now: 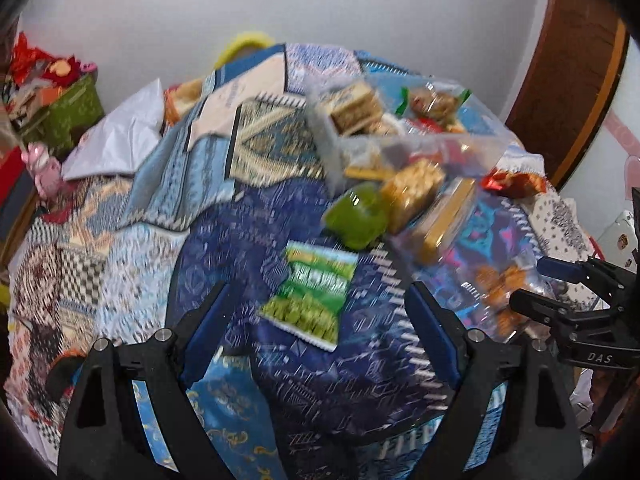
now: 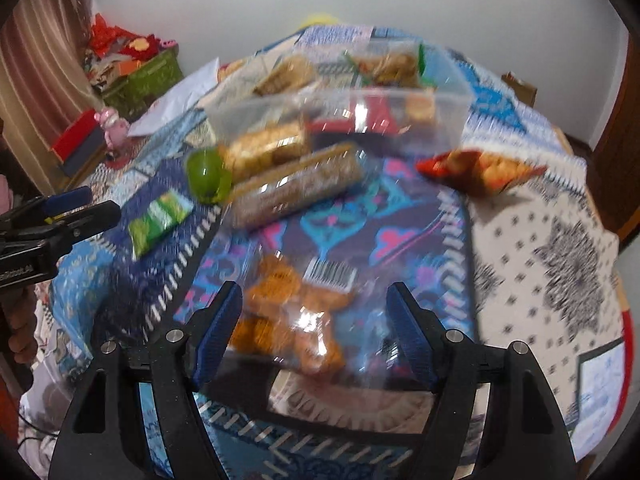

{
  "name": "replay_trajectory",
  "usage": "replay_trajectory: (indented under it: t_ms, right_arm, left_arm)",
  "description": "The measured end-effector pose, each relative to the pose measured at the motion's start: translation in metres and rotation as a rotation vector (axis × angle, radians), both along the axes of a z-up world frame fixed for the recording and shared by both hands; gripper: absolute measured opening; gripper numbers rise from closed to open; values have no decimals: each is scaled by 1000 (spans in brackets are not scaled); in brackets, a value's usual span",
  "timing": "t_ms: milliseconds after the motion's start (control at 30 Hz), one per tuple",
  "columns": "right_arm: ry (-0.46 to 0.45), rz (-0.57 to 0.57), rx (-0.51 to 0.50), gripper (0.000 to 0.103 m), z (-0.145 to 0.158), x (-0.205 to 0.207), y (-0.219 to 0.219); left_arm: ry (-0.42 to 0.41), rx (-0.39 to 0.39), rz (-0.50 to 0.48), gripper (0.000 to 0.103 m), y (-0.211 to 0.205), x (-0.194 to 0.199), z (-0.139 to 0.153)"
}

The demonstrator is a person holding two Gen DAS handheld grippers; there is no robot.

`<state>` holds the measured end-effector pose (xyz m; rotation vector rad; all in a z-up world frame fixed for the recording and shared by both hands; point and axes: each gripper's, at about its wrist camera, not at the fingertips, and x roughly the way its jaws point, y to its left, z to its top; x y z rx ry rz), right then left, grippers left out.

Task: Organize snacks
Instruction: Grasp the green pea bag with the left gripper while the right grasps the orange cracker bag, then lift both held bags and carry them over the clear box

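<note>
Snacks lie on a patterned cloth. My left gripper (image 1: pixel 316 300) is open just in front of a green snack packet (image 1: pixel 310 296), which also shows in the right wrist view (image 2: pixel 158 222). My right gripper (image 2: pixel 314 304) is open around a clear bag of orange cookies (image 2: pixel 288 312), not closed on it. A clear plastic container (image 2: pixel 352 96) at the back holds several snacks. In front of it lie a biscuit pack (image 2: pixel 268 146), a long cracker pack (image 2: pixel 296 190), a green round sweet (image 2: pixel 208 178) and a red-orange chip bag (image 2: pixel 484 172).
A green box (image 2: pixel 140 76) with red items and a pink toy (image 2: pixel 110 126) stand at the far left. A white envelope (image 1: pixel 120 136) lies on the cloth at the left. A brown door (image 1: pixel 568 80) is at the right.
</note>
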<state>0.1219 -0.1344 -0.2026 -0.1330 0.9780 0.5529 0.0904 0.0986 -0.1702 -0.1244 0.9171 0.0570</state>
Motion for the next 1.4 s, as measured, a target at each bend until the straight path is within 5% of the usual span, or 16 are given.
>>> replay_trajectory:
  t_ms: [267, 500, 700, 833, 967, 1100, 1167, 1400]
  right_arm:
    - [-10, 33, -20, 88, -8, -2, 17]
    - [-19, 49, -26, 89, -12, 5, 24]
    - [-24, 59, 25, 60, -6, 5, 20]
    - [-38, 62, 51, 23, 3, 6, 18]
    - [0, 51, 81, 22, 3, 13, 12]
    - [3, 18, 64, 38, 5, 10, 7]
    - [-13, 3, 38, 63, 5, 9, 6]
    - [10, 36, 10, 75, 0, -3, 3]
  left_arm:
    - [48, -38, 14, 87, 8, 9, -23]
    - [89, -47, 8, 87, 8, 24, -40]
    - [106, -41, 23, 87, 11, 37, -52]
    - [97, -49, 37, 87, 14, 45, -56]
    - [89, -65, 54, 81, 17, 48, -60]
    - [71, -50, 60, 61, 19, 45, -60]
    - [70, -40, 61, 46, 20, 42, -58]
    - [69, -64, 65, 32, 23, 23, -51]
